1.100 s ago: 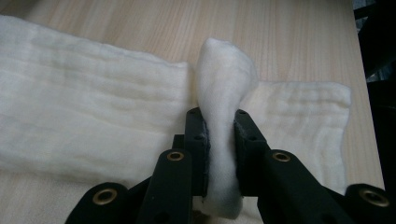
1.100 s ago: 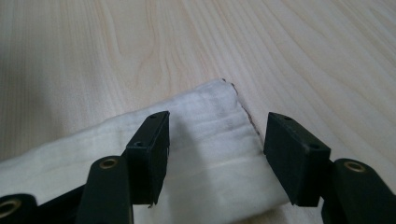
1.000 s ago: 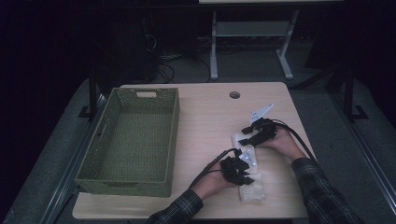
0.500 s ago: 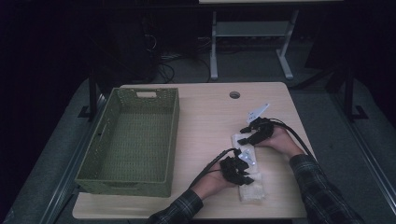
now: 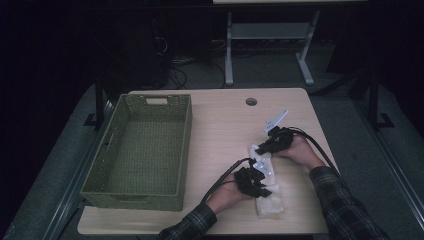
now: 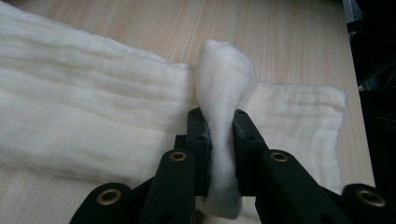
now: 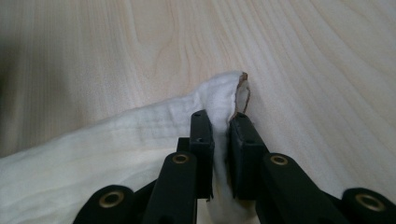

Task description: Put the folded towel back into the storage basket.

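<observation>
Where the wooden tabletop (image 5: 220, 125) nears its front right corner, a cream cloth (image 5: 269, 200) lies flat, the left gripper (image 6: 219, 126) clenched on a raised fold, the right gripper (image 7: 219, 123) pinching its corner; a green woven basket (image 5: 181, 145) stands left.

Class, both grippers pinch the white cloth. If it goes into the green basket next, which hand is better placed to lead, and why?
Probably the left. The left gripper sits nearer the green basket, which stands on the table's left; the right gripper pinches the cloth farther away.
</observation>
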Tool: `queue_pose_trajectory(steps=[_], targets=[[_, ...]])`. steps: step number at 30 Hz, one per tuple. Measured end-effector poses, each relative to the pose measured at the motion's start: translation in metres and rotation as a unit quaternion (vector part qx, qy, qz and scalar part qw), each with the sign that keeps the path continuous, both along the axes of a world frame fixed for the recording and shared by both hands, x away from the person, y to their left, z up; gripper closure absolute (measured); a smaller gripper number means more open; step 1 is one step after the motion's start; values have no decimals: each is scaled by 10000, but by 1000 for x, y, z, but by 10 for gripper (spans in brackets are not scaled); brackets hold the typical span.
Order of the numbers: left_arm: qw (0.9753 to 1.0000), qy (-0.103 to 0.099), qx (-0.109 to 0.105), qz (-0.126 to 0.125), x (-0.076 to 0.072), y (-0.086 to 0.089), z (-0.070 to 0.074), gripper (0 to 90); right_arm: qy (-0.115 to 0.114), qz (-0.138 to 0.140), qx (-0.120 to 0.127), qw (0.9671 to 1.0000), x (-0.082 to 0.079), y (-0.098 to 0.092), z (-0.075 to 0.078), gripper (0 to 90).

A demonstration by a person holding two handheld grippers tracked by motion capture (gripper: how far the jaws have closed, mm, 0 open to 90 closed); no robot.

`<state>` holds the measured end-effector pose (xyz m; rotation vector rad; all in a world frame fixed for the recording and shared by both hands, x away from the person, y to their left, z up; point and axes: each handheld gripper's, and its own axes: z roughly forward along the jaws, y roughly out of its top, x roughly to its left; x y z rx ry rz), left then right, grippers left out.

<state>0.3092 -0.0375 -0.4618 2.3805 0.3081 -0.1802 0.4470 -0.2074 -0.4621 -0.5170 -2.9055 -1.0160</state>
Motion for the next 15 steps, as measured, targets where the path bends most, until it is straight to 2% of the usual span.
queue_pose_trajectory(steps=[1, 6, 11, 15], targets=[[10000, -17, -12, -29, -1, 1, 2, 798, 11, 9, -56, 10000, 0, 0, 1, 812], [9999, -52, -104, -21, -2, 4, 11, 799, 36, -18, -32, 10000, 0, -3, 9, 811], [9997, -165, -171, -27, 0, 14, 30, 799, -88, -3, 66, 9999, -1, -3, 24, 811], [9995, -144, -247, 94, 1, 27, 47, 799, -153, -8, 151, 9998, 0, -2, 40, 811]])
